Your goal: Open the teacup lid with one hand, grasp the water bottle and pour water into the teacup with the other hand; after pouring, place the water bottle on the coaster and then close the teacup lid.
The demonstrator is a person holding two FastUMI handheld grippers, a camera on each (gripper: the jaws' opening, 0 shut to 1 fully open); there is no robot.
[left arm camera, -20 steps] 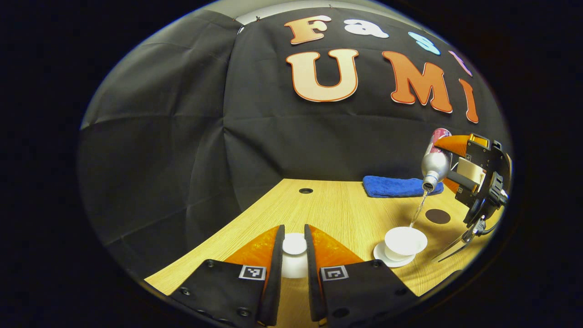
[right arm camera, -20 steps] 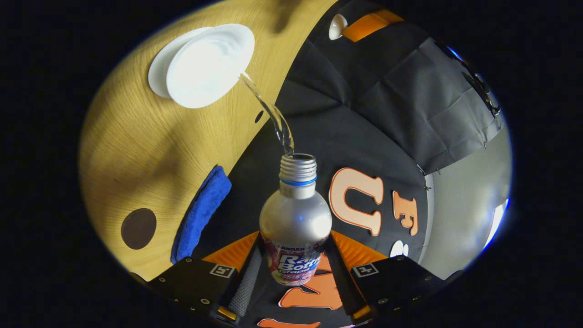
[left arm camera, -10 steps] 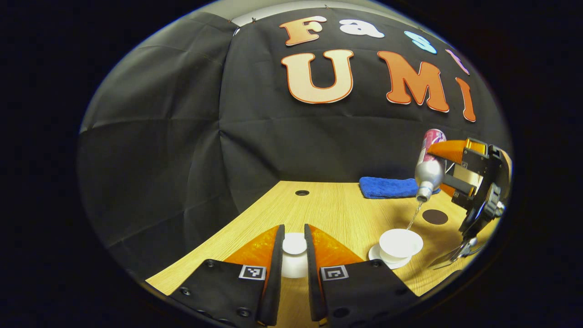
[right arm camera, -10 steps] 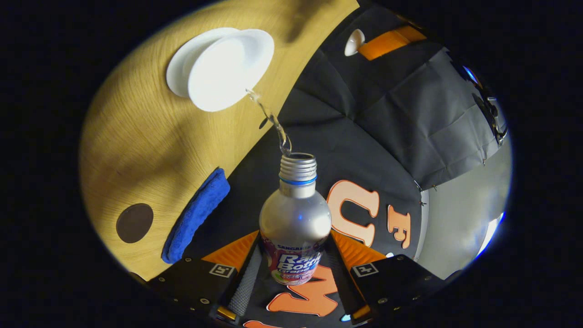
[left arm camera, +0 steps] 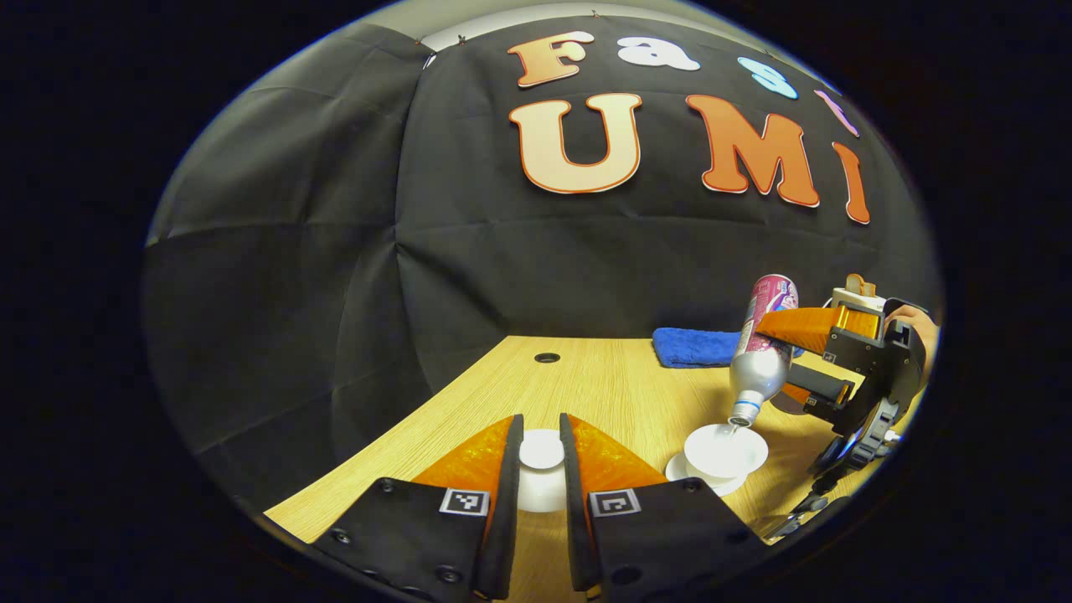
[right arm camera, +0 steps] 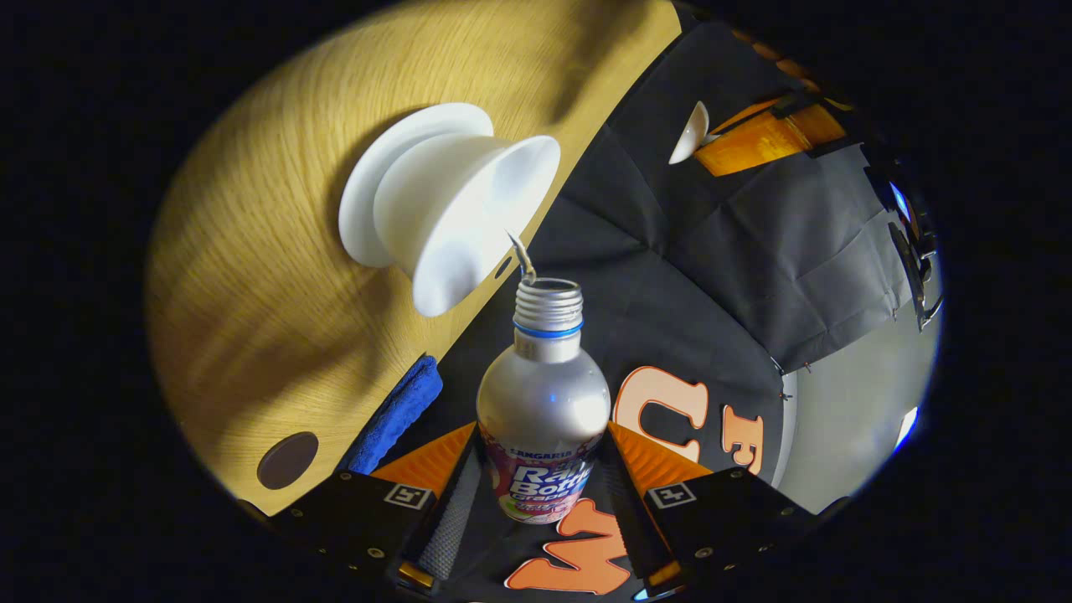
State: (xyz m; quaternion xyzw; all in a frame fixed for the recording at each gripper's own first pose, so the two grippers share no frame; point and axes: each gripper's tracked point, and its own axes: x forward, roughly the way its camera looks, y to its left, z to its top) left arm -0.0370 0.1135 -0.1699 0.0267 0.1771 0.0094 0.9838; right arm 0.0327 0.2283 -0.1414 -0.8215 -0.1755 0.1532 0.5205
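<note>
Both grippers are clamped: left gripper (left arm camera: pixel 540 494) on the round white ceramic lid (left arm camera: pixel 541 450), right gripper (right arm camera: pixel 540 511) on the tilted silver metal bottle (right arm camera: pixel 543 410). Its mouth hangs near the white ceramic teacup (right arm camera: pixel 469 213) rim, so drift risks spilling onto the wooden table (right arm camera: pixel 276 276)

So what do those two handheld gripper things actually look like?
Each gripper, the left gripper and the right gripper, has a black bolted body, two long fingers and small square black-and-white markers. Seen from the left gripper view, the right one looks chunky and angular.

A light wooden table (left arm camera: pixel 603 394) is carrying a white round saucer (left arm camera: pixel 677 467), a folded blue cloth (left arm camera: pixel 691 346) near the wall, and a dark brown round coaster (right arm camera: pixel 287 460).
</note>
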